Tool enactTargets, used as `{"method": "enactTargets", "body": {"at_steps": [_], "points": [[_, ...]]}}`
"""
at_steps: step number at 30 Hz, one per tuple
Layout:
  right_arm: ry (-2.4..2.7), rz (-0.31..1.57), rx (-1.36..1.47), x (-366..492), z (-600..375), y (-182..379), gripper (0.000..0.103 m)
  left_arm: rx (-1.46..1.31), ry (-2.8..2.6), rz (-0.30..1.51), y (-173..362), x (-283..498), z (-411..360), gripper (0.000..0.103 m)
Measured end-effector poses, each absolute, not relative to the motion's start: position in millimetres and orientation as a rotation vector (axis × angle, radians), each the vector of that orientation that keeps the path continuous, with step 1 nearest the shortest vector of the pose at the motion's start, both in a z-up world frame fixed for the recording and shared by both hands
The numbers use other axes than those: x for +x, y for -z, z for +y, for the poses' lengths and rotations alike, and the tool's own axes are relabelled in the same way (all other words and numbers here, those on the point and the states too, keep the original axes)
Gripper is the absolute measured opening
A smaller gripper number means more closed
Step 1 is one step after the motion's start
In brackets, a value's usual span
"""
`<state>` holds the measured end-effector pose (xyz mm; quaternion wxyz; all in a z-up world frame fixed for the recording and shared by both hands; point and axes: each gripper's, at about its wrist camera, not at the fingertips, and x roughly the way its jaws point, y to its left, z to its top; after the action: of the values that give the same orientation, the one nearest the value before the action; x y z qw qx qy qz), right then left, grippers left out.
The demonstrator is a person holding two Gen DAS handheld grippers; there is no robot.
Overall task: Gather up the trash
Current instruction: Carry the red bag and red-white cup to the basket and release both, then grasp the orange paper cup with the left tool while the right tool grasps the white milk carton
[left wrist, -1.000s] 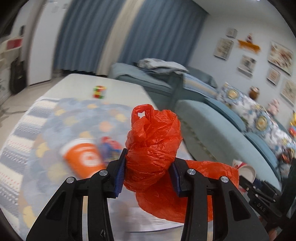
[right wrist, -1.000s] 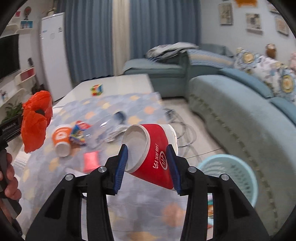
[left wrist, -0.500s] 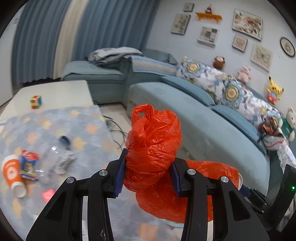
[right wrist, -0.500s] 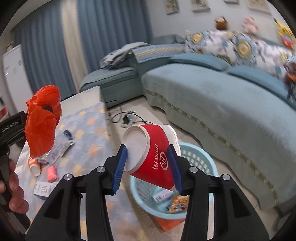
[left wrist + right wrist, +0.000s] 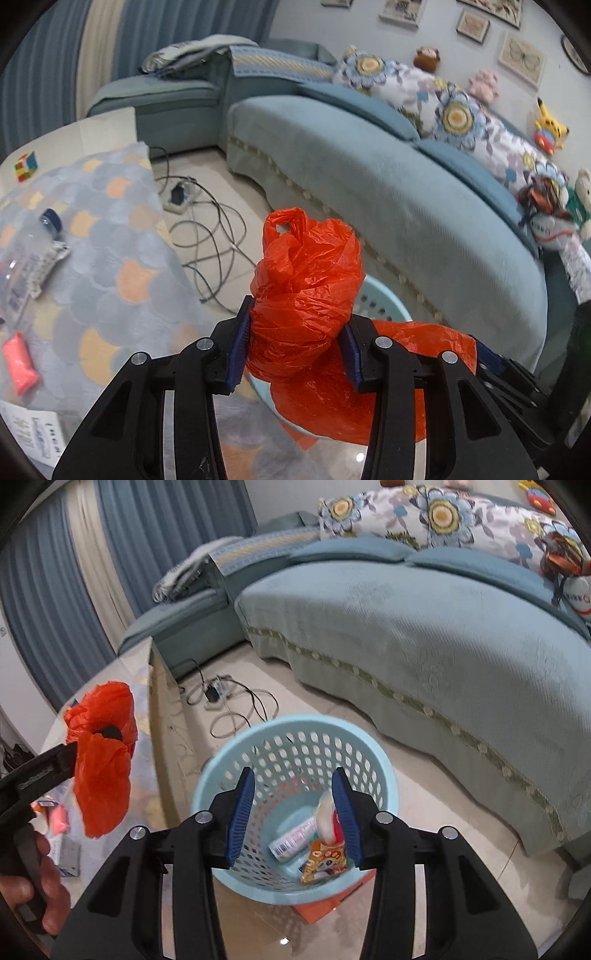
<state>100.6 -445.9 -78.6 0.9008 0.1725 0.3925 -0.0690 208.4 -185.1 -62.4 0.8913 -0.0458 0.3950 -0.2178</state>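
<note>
The right gripper [image 5: 293,812] hangs above the basket [image 5: 236,753] with its jaws apart and nothing between them, so I judge that the step in hand is the dropping of trash into the basket. On the bottom of the basket lie a red cup [image 5: 328,818], a small white bottle [image 5: 293,840] and a snack packet [image 5: 325,860]. The left gripper [image 5: 297,339] is clamped on a knotted orange bag [image 5: 306,288], which it holds in the air over the edge of the table, with the basket rim [image 5: 384,299] showing just behind it. The next move, I think, is to bring this bag over the open mouth of the basket and let it go; the bag is soft and bulky, so it should be well inside the rim before the jaws open, or it may catch on the edge and fall to the floor. More trash waits on the table [image 5: 110,122], which carries a patterned cloth [image 5: 110,258]: a clear bottle [image 5: 29,254] near the left edge, a pink piece [image 5: 18,363] below it, and a paper slip [image 5: 33,435] at the lower left corner. A colour cube [image 5: 26,166] sits at the far end, on the bare part of the table. The basket stands on a pale tiled floor between the table and a long blue sofa [image 5: 424,627] with flowered cushions [image 5: 458,114]. Cables and a power strip [image 5: 179,194] lie on the floor beyond the basket, and blue curtains [image 5: 48,602] hang at the back of the room.
</note>
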Motion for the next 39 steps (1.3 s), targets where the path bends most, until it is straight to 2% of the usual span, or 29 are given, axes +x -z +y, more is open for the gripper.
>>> {"method": "enactTargets", "body": {"at_steps": [3,5,6,7,8,19,29,33,35,39], "points": [[0.138,0.833,0.379,101.0,-449.2,89.9,0.04,-0.054,0.491,0.84,72.7,207.1,-196.4,0.047],[0.143,0.845,0.37,100.4,-447.6,94.4,0.04,-0.012,0.532,0.869,81.3,206.4,-208.4,0.064],[0.151,0.856,0.364,100.7,-447.3,97.7,0.042,0.007,0.536,0.868,85.7,204.0,-211.8,0.069],[0.159,0.866,0.364,101.0,-447.9,100.8,0.049,0.021,0.532,0.87,89.9,202.4,-213.7,0.08],[0.166,0.872,0.368,100.6,-448.8,103.5,0.052,0.026,0.533,0.874,92.2,201.9,-215.5,0.081],[0.157,0.873,0.334,94.7,-436.7,107.0,0.053,-0.022,0.524,0.878,94.2,201.6,-195.4,0.081],[0.054,0.786,0.243,91.9,-388.5,62.2,0.054,-0.077,0.507,0.738,37.7,177.3,-165.1,0.08],[-0.028,0.748,0.224,90.4,-361.8,42.5,0.059,-0.128,0.457,0.663,5.3,164.2,-129.5,0.08],[-0.069,0.73,0.213,90.1,-346.9,33.4,0.064,-0.146,0.419,0.64,-5.5,160.8,-111.1,0.08],[-0.173,0.702,0.178,94.2,-305.1,16.4,0.066,-0.2,0.283,0.608,-20.9,153.3,-49.6,0.081]]}}
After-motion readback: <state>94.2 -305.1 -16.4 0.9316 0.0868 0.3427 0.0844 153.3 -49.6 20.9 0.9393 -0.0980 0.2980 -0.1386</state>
